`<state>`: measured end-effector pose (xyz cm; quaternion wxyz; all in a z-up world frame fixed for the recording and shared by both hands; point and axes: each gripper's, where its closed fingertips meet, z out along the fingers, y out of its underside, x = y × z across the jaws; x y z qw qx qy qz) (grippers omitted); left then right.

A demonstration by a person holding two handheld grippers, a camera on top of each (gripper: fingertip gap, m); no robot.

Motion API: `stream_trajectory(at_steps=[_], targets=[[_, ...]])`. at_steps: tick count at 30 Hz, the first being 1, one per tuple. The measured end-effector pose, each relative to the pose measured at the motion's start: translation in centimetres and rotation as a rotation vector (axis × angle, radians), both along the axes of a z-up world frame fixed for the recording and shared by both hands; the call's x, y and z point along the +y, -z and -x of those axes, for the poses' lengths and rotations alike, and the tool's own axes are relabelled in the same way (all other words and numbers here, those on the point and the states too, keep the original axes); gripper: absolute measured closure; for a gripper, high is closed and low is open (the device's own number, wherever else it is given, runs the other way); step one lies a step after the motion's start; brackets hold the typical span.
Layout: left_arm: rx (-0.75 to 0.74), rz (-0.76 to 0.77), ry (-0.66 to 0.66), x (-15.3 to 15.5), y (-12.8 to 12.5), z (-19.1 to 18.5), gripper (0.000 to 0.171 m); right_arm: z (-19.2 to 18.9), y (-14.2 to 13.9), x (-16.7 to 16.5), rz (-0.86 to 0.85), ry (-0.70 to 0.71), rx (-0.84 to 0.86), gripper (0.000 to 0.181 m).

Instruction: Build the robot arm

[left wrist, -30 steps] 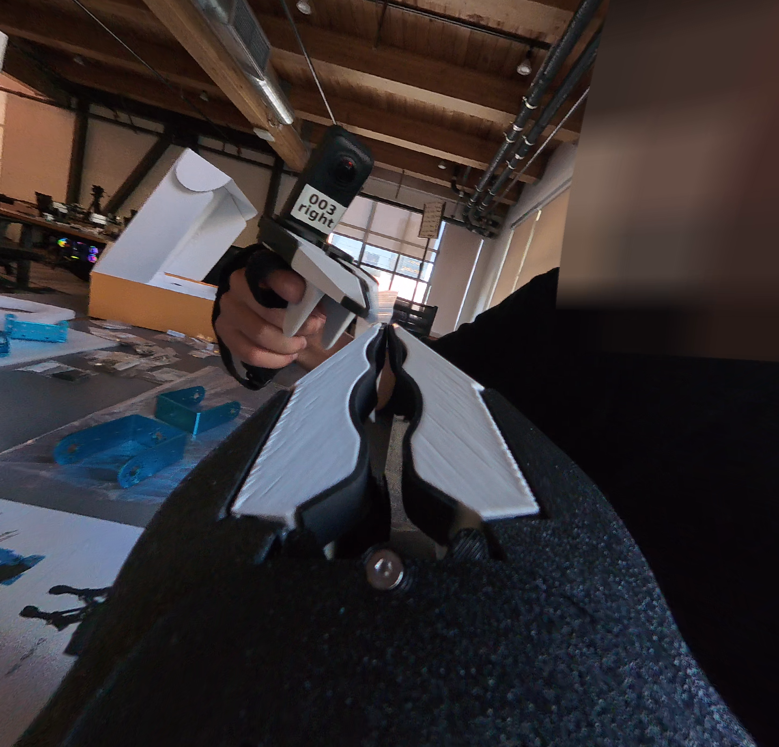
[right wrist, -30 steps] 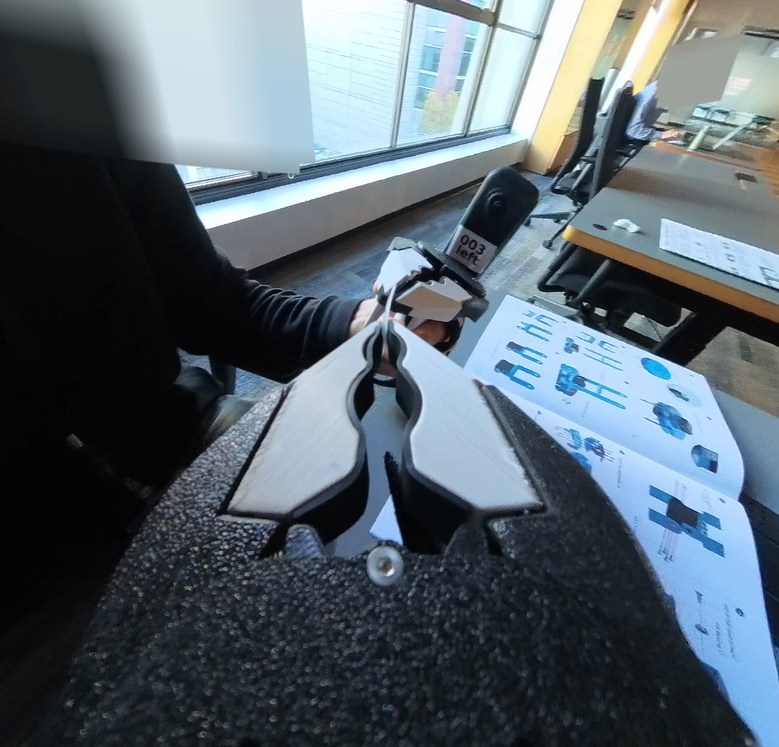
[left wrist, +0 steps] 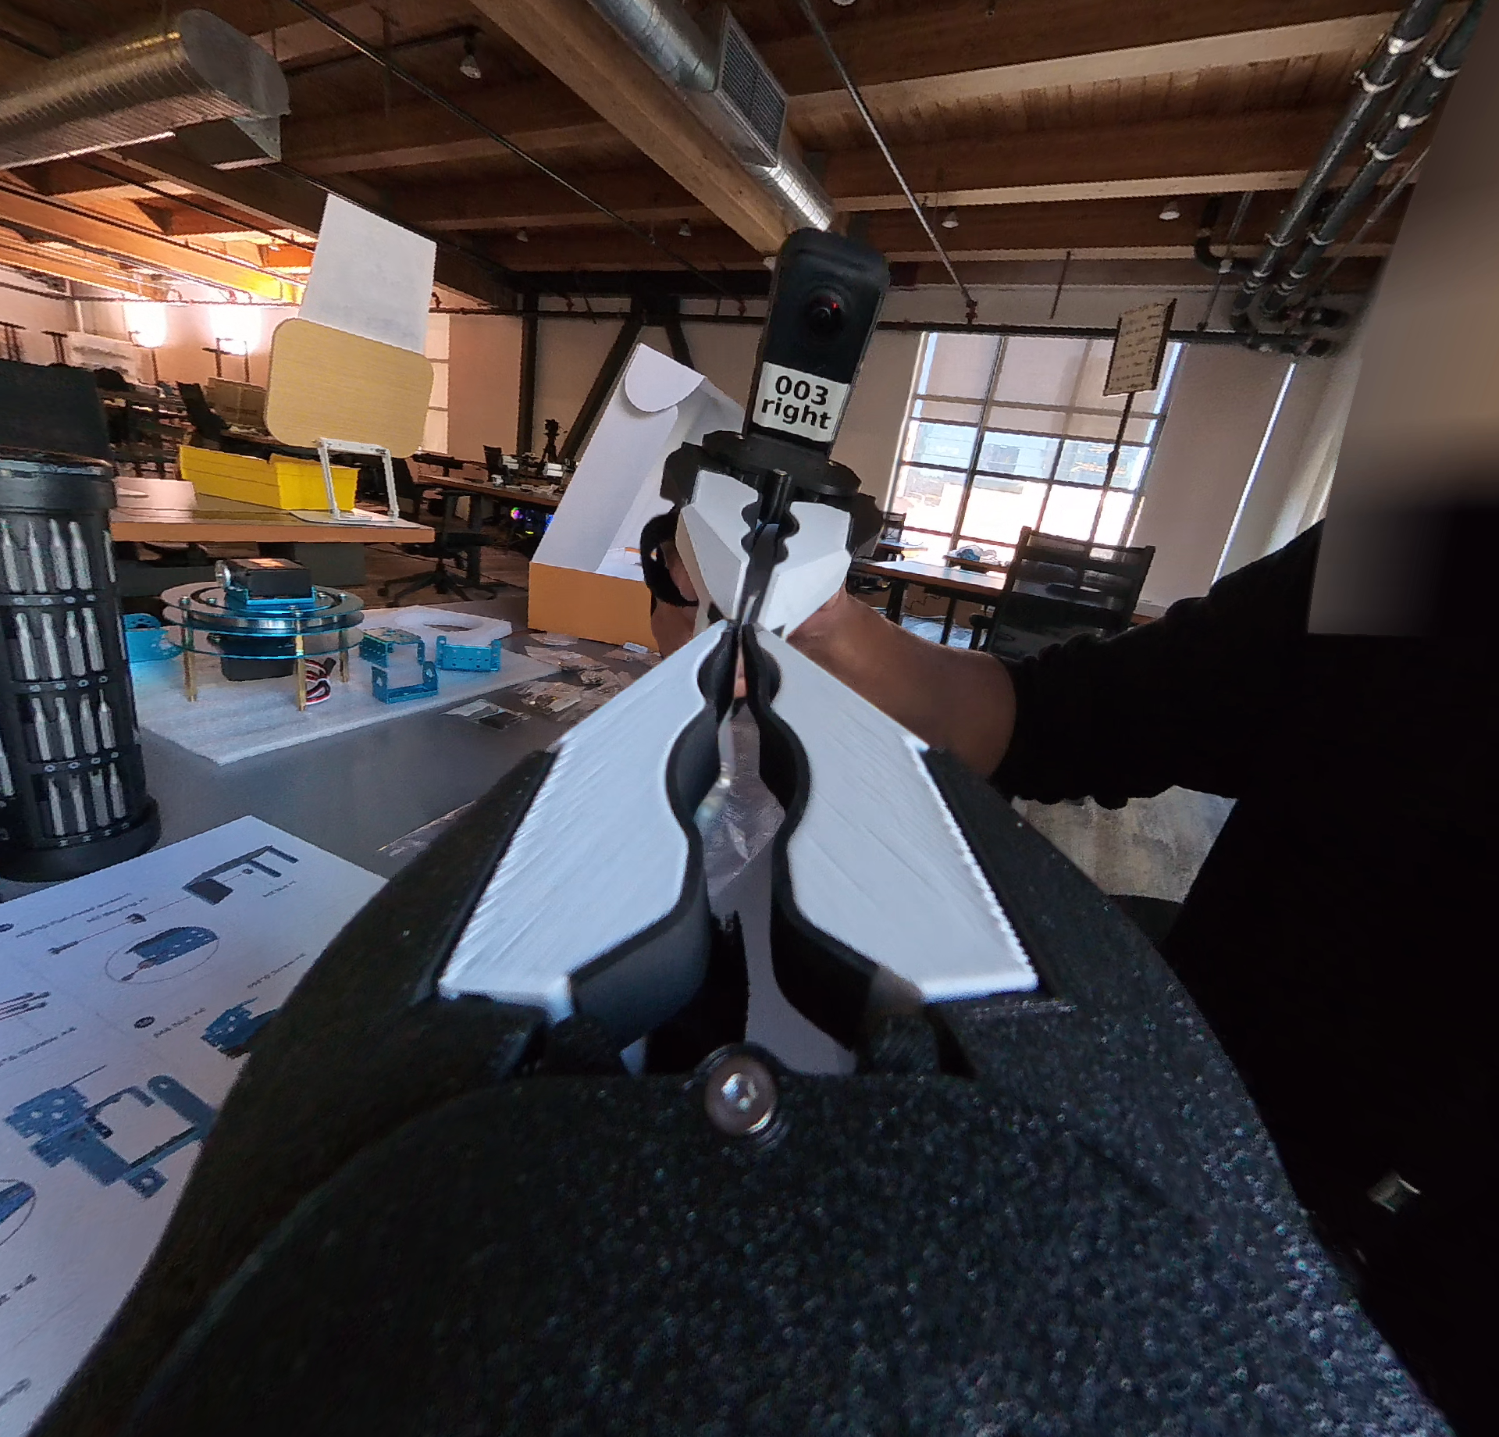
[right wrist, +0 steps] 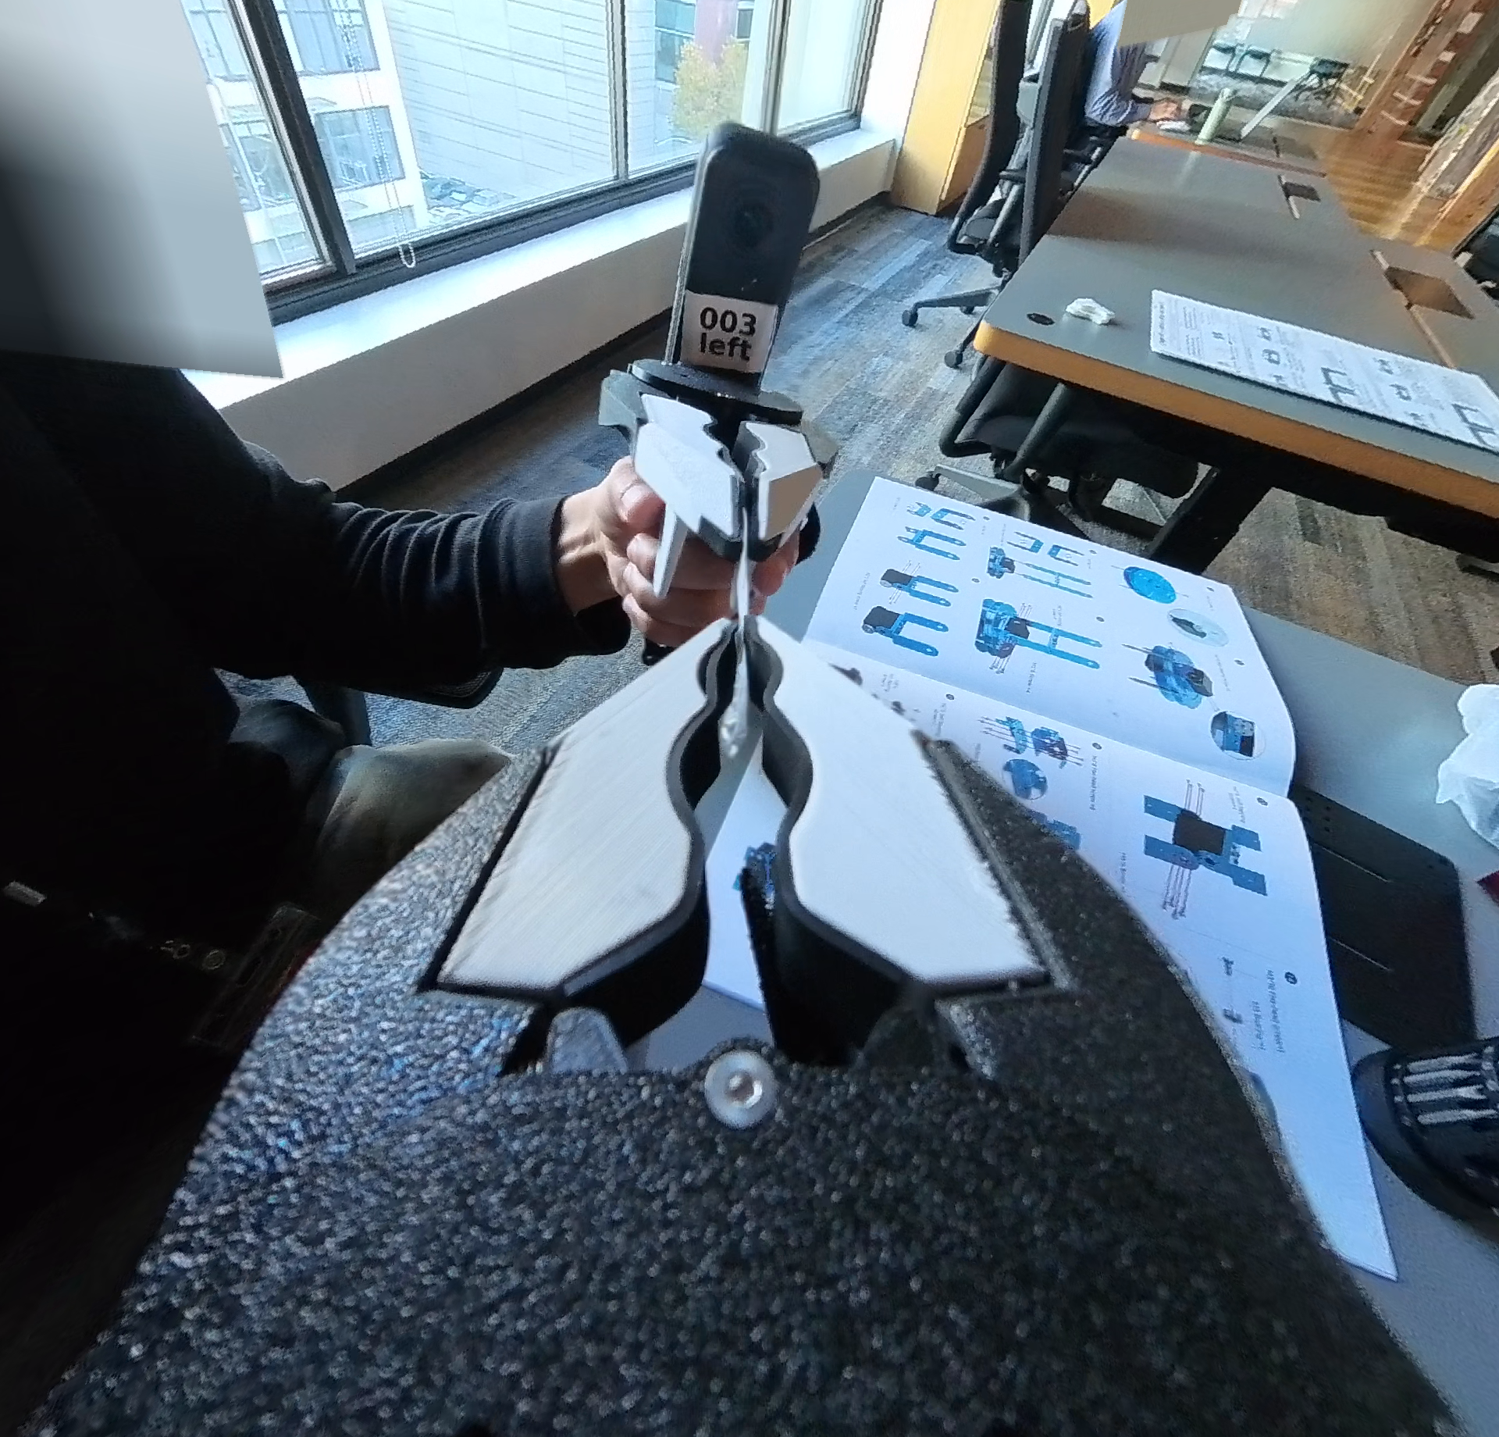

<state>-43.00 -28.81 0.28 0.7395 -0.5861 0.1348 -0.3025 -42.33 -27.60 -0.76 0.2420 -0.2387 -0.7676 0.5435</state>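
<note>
left wrist view shows the left gripper [left wrist: 736, 651] with its fingertips pressed together on a thin clear plastic strip [left wrist: 724, 757], most likely the edge of a small transparent bag. the strip trails back between the white fingers [left wrist: 600, 838] toward the camera. the right gripper [left wrist: 750, 615] faces it head-on, tip to tip, and its fingertips are also closed on the same strip. right wrist view confirms the arrangement from the opposite side: the right gripper [right wrist: 738, 627] pinches the strip [right wrist: 736, 716] at its tips, and the left gripper [right wrist: 742, 554] clamps the strip just beyond. the long axis of the strip runs along the line that joins the two grippers, so each gripper lies at one end of it, and neither is nearer than the other. the two pinch points sit just beside each other, with only a short free span between them. both grippers are held in the air above the grey table [right wrist: 1379, 692], over the near edge of an open instruction booklet [right wrist: 1054, 668]. on the table to the left stand a black screwdriver bit holder [left wrist: 57, 668], blue metal brackets [left wrist: 405, 668] and a round servo base [left wrist: 259, 611].
</note>
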Motion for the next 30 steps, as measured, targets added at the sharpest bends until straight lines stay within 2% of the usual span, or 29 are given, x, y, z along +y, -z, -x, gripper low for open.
stream_trajectory(at_steps=[5, 9, 18, 25, 30], targets=[[0.011, -0.008, 0.003, -0.1, 0.0, -0.2, 0.171, -0.4, 0.2, -0.2, -0.003, -0.02, -0.028, 0.17], [0.024, 0.006, -0.004, 0.1, 0.3, -0.1, 0.171, -0.8, -0.7, -0.2, 0.045, -0.041, -0.033, 0.165], [0.058, 0.027, -0.004, 0.5, 0.9, -0.6, 0.171, -0.3, -0.8, 0.5, 0.069, -0.004, -0.064, 0.166], [0.035, 0.025, -0.001, 0.5, 0.8, -0.4, 0.171, -0.8, 0.1, 0.0, 0.027, -0.039, -0.075, 0.167], [-0.002, 0.014, -0.005, 0.3, 0.4, 0.2, 0.171, -0.4, 0.3, 0.3, 0.026, -0.021, -0.061, 0.18]])
